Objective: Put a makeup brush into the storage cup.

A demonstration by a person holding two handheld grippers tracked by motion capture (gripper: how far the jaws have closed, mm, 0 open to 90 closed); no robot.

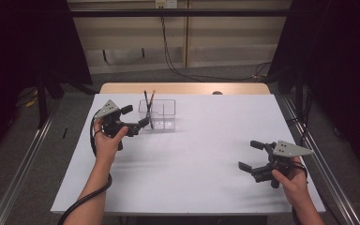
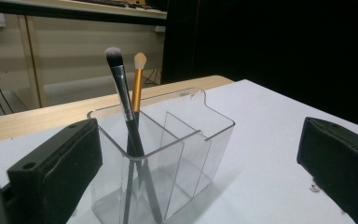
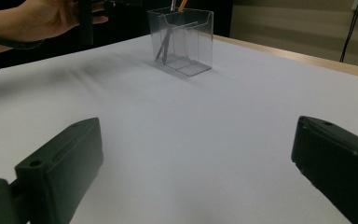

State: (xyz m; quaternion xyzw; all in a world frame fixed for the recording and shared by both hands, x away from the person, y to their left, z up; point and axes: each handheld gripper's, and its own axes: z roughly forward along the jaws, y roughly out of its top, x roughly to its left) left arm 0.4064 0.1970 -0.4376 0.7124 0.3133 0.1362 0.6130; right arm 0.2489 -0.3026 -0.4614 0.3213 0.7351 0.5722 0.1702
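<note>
left gripper (image 1: 137, 116) held up at the near-left side of the clear organizer (image 1: 161, 115), jaws spread wide and pinching nothing. in the left gripper view, organizer standing straight ahead between the two black jaws, closer to the left one, its near corner just behind that jaw's tip; touching or not, cannot tell. inside the organizer's left-hand compartment, two makeup brushes upright and leaning slightly: black-handled brush (image 2: 123, 100) with a pale-tipped dark head, and gold-handled brush (image 2: 137, 86) with a small peach tip just behind it, handles crossing low in the compartment. other compartments, toward the right jaw, holding nothing visible. no brush between the jaws.

right gripper (image 1: 249, 154) low over the white desk (image 1: 206, 154), well apart from the organizer, jaws likewise spread wide with only bare desk surface between them. from the right gripper view, organizer far ahead of the jaws and a little left of centre, with the left hand (image 3: 51, 18) gripping its tool just beside it at the upper left.

seen from above, organizer toward the far-left part of the desk, directly ahead of the left jaws; right jaws pointing leftward across the desk, near the right edge.
</note>
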